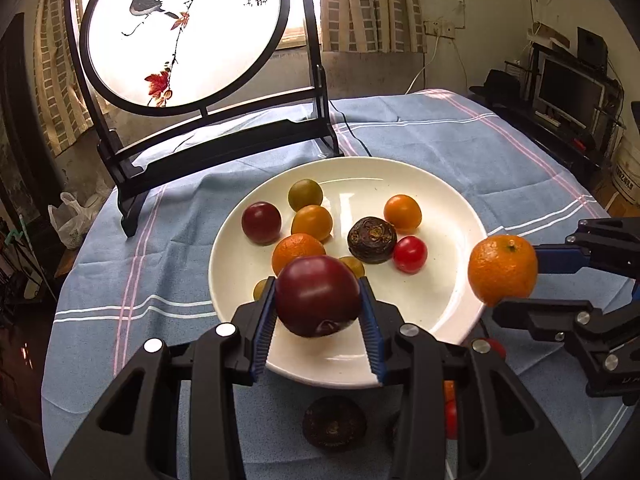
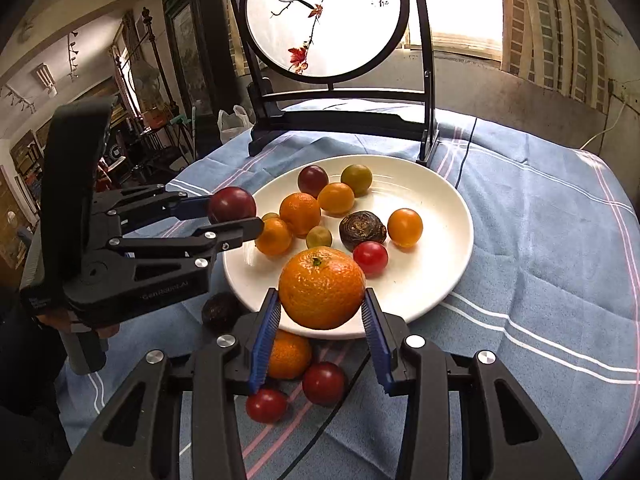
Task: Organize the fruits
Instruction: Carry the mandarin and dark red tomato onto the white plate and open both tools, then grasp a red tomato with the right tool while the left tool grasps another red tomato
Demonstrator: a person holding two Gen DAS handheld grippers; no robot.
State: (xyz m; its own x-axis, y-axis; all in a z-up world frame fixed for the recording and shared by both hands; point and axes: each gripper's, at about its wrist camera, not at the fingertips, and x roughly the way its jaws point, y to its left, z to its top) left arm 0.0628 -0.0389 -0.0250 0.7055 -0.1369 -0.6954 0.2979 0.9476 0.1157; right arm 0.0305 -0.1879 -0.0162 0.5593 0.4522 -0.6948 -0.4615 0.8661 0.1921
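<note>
A white plate (image 1: pixel 448 304) (image 2: pixel 448 264) on the blue cloth holds several small fruits: tomatoes, a mandarin (image 1: pixel 296 250) (image 2: pixel 300 212) and a dark water chestnut (image 1: pixel 372 239) (image 2: pixel 362 229). My left gripper (image 1: pixel 318 304) (image 2: pixel 234 210) is shut on a dark red plum (image 1: pixel 318 296) (image 2: pixel 232 203) above the plate's near-left rim. My right gripper (image 2: pixel 322 304) (image 1: pixel 512 280) is shut on an orange mandarin (image 2: pixel 322 288) (image 1: pixel 503 269) above the plate's near rim. On the cloth in front of the plate lie another mandarin (image 2: pixel 290 354), two red tomatoes (image 2: pixel 324 382) (image 2: pixel 266 405) and a dark water chestnut (image 1: pixel 334 423) (image 2: pixel 220 312).
A black-framed round bird screen (image 1: pixel 184 32) (image 2: pixel 324 16) stands on the table behind the plate. A black cable (image 1: pixel 352 132) (image 2: pixel 320 428) runs over the cloth. The table edge drops off at left and right, with cluttered room beyond.
</note>
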